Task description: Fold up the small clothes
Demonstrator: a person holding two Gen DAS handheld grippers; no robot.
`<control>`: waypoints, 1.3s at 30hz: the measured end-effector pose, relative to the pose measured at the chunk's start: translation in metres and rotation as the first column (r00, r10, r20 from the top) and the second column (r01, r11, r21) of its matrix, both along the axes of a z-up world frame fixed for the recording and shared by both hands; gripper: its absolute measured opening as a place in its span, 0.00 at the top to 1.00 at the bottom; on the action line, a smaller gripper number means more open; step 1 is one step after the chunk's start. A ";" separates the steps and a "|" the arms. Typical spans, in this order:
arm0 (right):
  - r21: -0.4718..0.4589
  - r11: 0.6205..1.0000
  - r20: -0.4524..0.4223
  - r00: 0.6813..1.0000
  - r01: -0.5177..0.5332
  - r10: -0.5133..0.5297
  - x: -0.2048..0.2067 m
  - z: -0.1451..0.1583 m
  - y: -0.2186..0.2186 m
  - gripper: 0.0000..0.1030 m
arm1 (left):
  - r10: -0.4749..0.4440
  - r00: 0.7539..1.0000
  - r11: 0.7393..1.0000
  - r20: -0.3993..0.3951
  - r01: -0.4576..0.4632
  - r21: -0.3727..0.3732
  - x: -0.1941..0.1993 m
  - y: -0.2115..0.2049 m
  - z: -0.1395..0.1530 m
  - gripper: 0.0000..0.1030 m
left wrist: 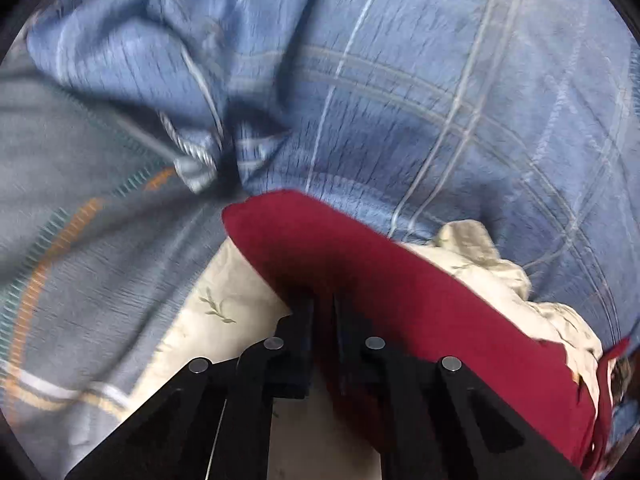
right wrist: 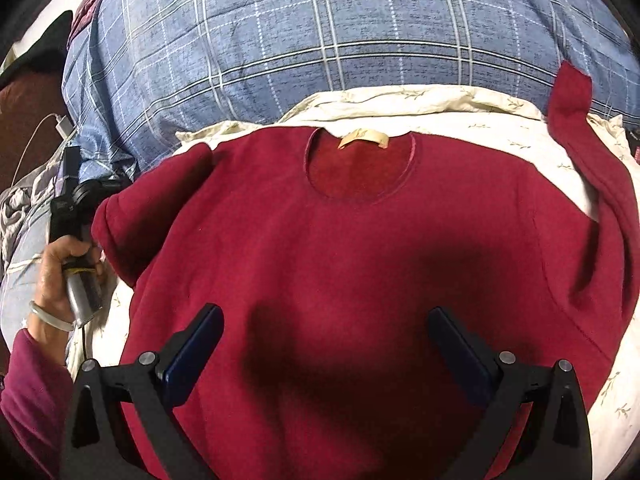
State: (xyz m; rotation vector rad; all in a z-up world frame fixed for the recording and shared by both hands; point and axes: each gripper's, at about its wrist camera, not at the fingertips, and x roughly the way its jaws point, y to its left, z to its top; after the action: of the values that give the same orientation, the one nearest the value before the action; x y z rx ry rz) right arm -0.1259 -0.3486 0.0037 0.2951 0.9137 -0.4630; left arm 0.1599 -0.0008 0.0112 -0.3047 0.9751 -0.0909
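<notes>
A dark red sweater point(right wrist: 340, 248) lies spread on a cream leaf-print sheet point(right wrist: 500, 128), neck opening and tan label point(right wrist: 363, 138) at the far side. Its right sleeve point(right wrist: 588, 152) stretches out toward the far right. Its left sleeve point(right wrist: 120, 224) is lifted and folded inward. My left gripper point(left wrist: 323, 300) is shut on that red sleeve point(left wrist: 360, 264); it shows in the right wrist view point(right wrist: 76, 208) held by a hand at the left. My right gripper point(right wrist: 324, 320) is open and empty, hovering over the sweater's lower body.
A blue plaid quilt point(right wrist: 300, 40) bulges behind the sweater and fills the left wrist view point(left wrist: 440, 80). A white charging cable point(right wrist: 44, 128) and crumpled grey fabric point(right wrist: 20, 204) lie at the far left. The person's hand with a bracelet point(right wrist: 52, 316) holds the left gripper.
</notes>
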 end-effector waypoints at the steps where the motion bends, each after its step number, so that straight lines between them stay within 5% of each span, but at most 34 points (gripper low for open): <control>1: 0.006 1.000 0.002 1.000 0.002 -0.002 -0.002 0.001 -0.002 0.00 | -0.006 0.999 1.000 0.044 0.006 0.003 -0.008 0.003 0.016 0.94; 4: 0.021 1.000 0.017 1.000 0.019 -0.020 -0.010 0.004 -0.008 0.00 | -0.009 0.984 1.000 0.180 0.004 0.029 -0.030 0.014 0.076 0.94; 9: 0.068 0.997 0.068 0.996 0.045 -0.050 -0.030 0.016 -0.021 0.00 | -0.064 0.922 0.998 0.382 0.052 0.042 -0.083 0.008 0.181 0.94; 14: 0.029 0.996 0.091 0.992 0.082 -0.084 -0.050 0.037 -0.040 0.00 | -0.293 0.831 0.951 0.473 0.303 0.057 -0.152 -0.079 0.222 0.93; 18: -0.006 0.992 0.111 0.986 0.127 -0.125 -0.073 0.054 -0.060 0.00 | -0.457 0.784 0.871 0.420 0.490 0.034 -0.180 -0.162 0.190 0.93; 24: -0.023 0.977 0.132 0.970 0.210 -0.205 -0.109 0.071 -0.092 0.00 | -0.631 0.747 0.744 0.210 0.659 -0.107 -0.195 -0.278 0.064 0.89; 25: -0.025 0.975 0.135 0.967 0.219 -0.214 -0.113 0.072 -0.095 0.00 | -0.650 0.741 0.731 0.171 0.671 -0.126 -0.199 -0.290 0.043 0.84; 27: -0.035 0.970 0.139 0.962 0.240 -0.234 -0.122 0.077 -0.101 0.00 | -0.675 0.732 0.726 0.094 0.682 -0.090 -0.206 -0.306 0.010 0.59; 30: -0.039 0.971 0.153 0.962 0.236 -0.228 -0.126 0.081 -0.105 0.00 | -0.692 0.717 0.715 0.089 0.697 -0.057 -0.212 -0.304 0.008 0.56; 33: -0.039 0.977 0.166 0.965 0.211 -0.202 -0.118 0.082 -0.108 0.00 | -0.646 0.747 0.758 0.156 0.652 0.016 -0.229 -0.262 0.048 0.34; 35: -0.043 0.981 0.154 0.971 0.190 -0.181 -0.107 0.077 -0.108 0.00 | -0.572 0.795 0.818 0.204 0.570 0.073 -0.235 -0.220 0.070 0.25; 39: -0.107 0.985 0.119 0.985 0.138 -0.126 -0.079 0.064 -0.107 0.01 | -0.392 0.894 0.914 0.216 0.351 0.205 -0.221 -0.156 0.062 0.24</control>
State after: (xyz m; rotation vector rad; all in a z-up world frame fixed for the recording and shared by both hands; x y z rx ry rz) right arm -0.2046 -0.4555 0.0678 0.2751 0.7583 -0.6136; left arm -0.0616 -0.1565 0.0735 0.0490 0.7696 -0.3921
